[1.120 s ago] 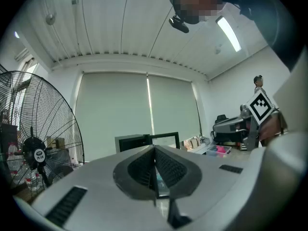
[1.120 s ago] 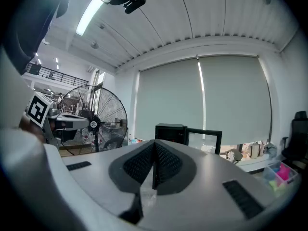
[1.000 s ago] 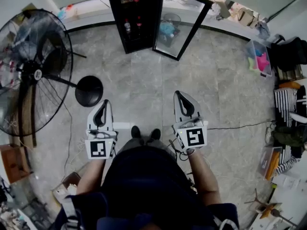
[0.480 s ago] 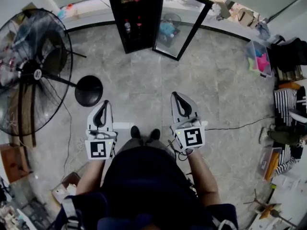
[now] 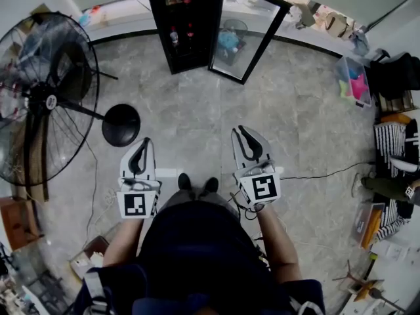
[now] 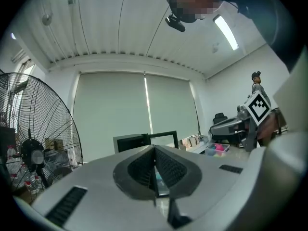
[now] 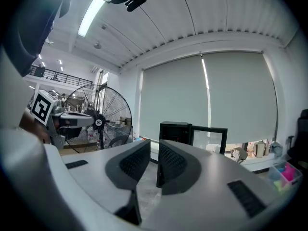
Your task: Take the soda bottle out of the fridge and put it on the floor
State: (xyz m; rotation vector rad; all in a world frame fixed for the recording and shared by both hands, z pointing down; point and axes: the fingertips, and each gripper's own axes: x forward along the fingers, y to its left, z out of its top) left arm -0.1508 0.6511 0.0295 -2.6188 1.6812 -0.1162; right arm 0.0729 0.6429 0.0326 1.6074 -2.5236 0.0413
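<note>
Head view puts you well back from the open fridge (image 5: 187, 31), so nothing is held yet. Your left gripper (image 5: 144, 141) keeps its fingers pressed together, while the right gripper (image 5: 238, 130) fingers are opening, empty.

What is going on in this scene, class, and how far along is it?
A person stands on the tiled floor, some way from a black fridge whose glass door stands open, with bottles visible inside. Each hand holds a tool: the left tool is shut and empty, and the right tool has its jaws opening with nothing between them. No bottle has been taken out yet.
</note>
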